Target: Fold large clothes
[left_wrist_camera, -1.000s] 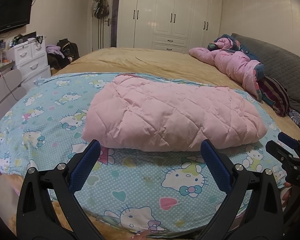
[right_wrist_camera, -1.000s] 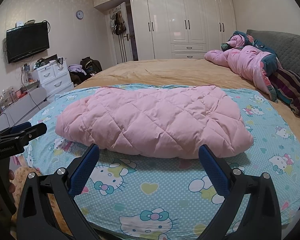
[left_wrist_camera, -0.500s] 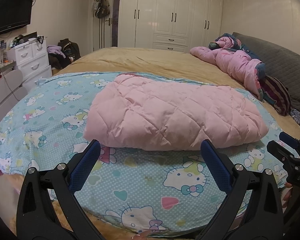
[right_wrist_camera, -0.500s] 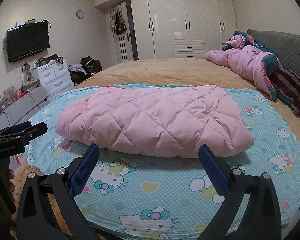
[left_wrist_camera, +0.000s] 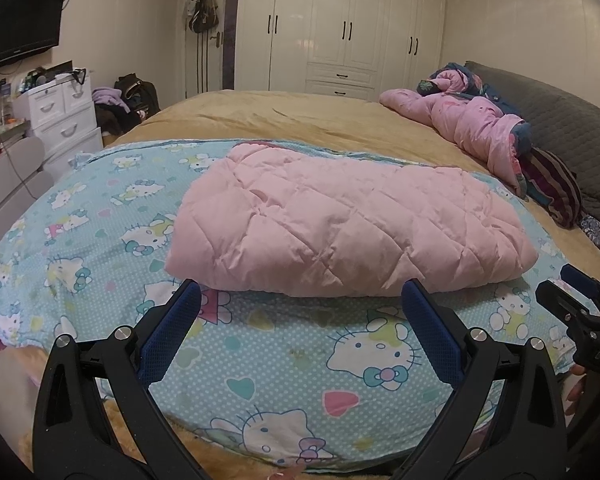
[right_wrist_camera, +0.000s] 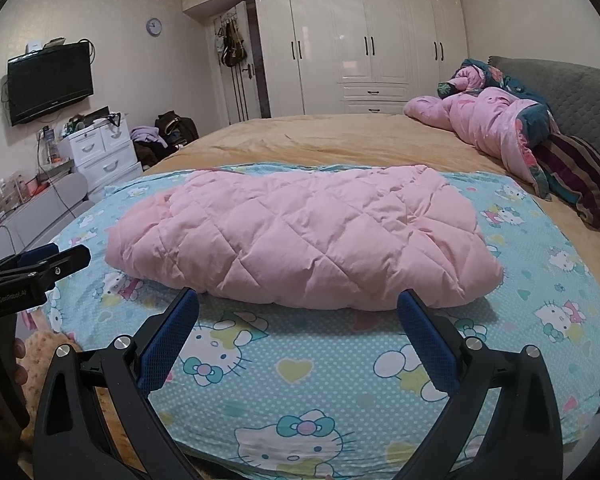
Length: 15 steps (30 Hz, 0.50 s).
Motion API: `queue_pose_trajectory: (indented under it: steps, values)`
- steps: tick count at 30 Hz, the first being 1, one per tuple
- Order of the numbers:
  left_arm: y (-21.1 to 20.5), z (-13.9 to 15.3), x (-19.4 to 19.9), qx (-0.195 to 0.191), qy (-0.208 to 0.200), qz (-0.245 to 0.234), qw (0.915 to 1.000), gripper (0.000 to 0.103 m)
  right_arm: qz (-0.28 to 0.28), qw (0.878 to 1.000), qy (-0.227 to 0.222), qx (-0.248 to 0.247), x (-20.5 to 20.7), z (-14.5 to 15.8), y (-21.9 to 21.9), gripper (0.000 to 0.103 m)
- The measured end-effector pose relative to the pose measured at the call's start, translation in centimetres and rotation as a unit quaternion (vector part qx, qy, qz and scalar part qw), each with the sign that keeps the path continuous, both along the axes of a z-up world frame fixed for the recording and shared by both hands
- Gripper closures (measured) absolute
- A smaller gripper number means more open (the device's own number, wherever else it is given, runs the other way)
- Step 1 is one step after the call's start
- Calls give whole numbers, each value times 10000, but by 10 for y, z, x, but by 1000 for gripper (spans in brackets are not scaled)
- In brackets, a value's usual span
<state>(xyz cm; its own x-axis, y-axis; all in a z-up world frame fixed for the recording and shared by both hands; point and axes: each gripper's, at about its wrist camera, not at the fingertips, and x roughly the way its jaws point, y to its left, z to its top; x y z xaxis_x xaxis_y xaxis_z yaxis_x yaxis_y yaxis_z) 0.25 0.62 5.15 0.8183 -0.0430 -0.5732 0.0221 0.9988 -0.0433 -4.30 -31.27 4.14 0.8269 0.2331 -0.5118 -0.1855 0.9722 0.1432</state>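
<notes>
Dim warm light, fisheye-warped dark corners

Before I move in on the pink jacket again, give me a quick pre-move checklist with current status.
1. Left gripper open and empty: ok.
2. Right gripper open and empty: ok.
3. Jacket lying folded on the Hello Kitty sheet, near edge facing both grippers: ok.
4. Both grippers short of the jacket, not touching it: ok.
5. Grippers apart from each other, right one seen at the left view's right edge: ok.
6. Whether the layers underneath are lined up: cannot tell, hidden by the top layer.
</notes>
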Motion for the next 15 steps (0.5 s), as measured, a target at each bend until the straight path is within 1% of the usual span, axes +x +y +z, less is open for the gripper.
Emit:
queue_pose_trajectory:
  steps: [5,8,10,12,14,15]
  values:
    - [5,-7,4,-18,95,48,9999,9,-322,9994,82,37,0,-4,-13,4]
    - [15,-13,8,-8,148,153,9998,9,-750,9971,92,27,-3,-8,-34,4]
    - [29,-17,15,-99,215,319,9992,9,-1261,9914,264,223,-4,-14,-65,4]
    - [58,-21,28,-253,393,555,9974,9,-1859,9795,564,542,-4,-26,-106,4]
    - [103,-22,46,-278,471,1060,9929,9,-2848,9521,824,741,-15,-43,-164,4]
    - [122,-22,54,-248,468,1312,9899,9,-3526,9279,910,799,-28,-55,-202,4]
